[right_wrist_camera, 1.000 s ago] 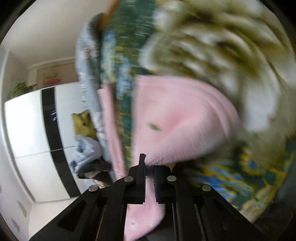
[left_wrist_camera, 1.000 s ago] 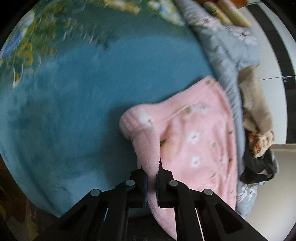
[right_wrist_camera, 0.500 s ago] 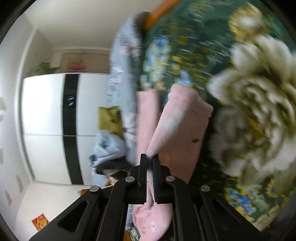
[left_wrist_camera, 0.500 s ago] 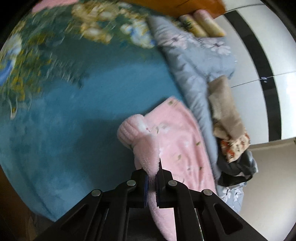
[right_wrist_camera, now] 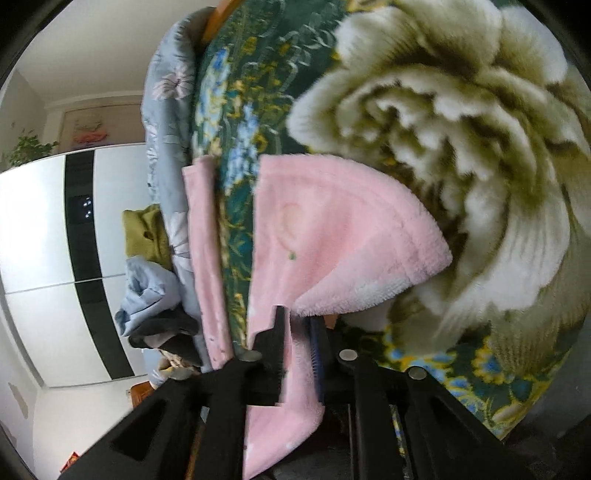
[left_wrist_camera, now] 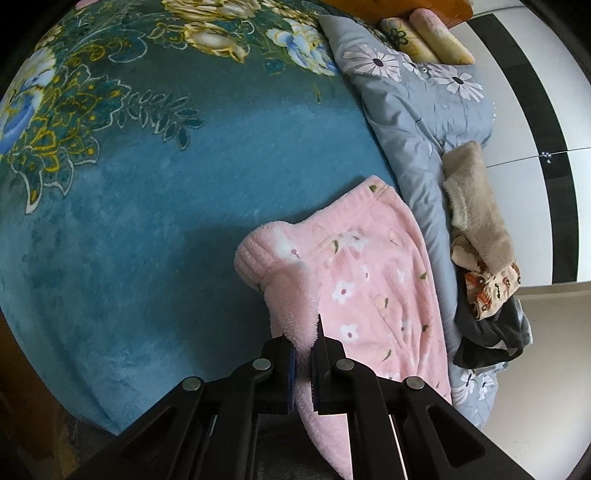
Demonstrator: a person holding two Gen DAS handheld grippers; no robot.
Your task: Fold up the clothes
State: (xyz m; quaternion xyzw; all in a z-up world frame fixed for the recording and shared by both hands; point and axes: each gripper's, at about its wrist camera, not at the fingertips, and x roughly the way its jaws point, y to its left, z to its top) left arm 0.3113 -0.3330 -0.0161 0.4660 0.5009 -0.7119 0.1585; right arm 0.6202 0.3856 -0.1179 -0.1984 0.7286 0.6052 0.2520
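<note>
A pink fleece garment (left_wrist_camera: 369,273) with small white flowers lies on the blue floral bed blanket (left_wrist_camera: 147,206). My left gripper (left_wrist_camera: 303,343) is shut on a fold of the pink garment near its ribbed cuff (left_wrist_camera: 255,254), lifting that edge. In the right wrist view the same pink garment (right_wrist_camera: 332,236) drapes over the blanket, and my right gripper (right_wrist_camera: 299,332) is shut on another edge of it, with pink fleece hanging down between the jaws.
A grey flowered quilt (left_wrist_camera: 406,103) runs along the bed's right side. A pile of other clothes (left_wrist_camera: 480,251) lies on it, beige, patterned and dark. Rolled pillows (left_wrist_camera: 432,33) sit at the headboard. A white wardrobe (right_wrist_camera: 40,229) with a black stripe stands beyond.
Both grippers have kept their hold on the pink garment and swung with it. The left view has drawn back and steadied; the right gripper has moved closer to the blanket.
</note>
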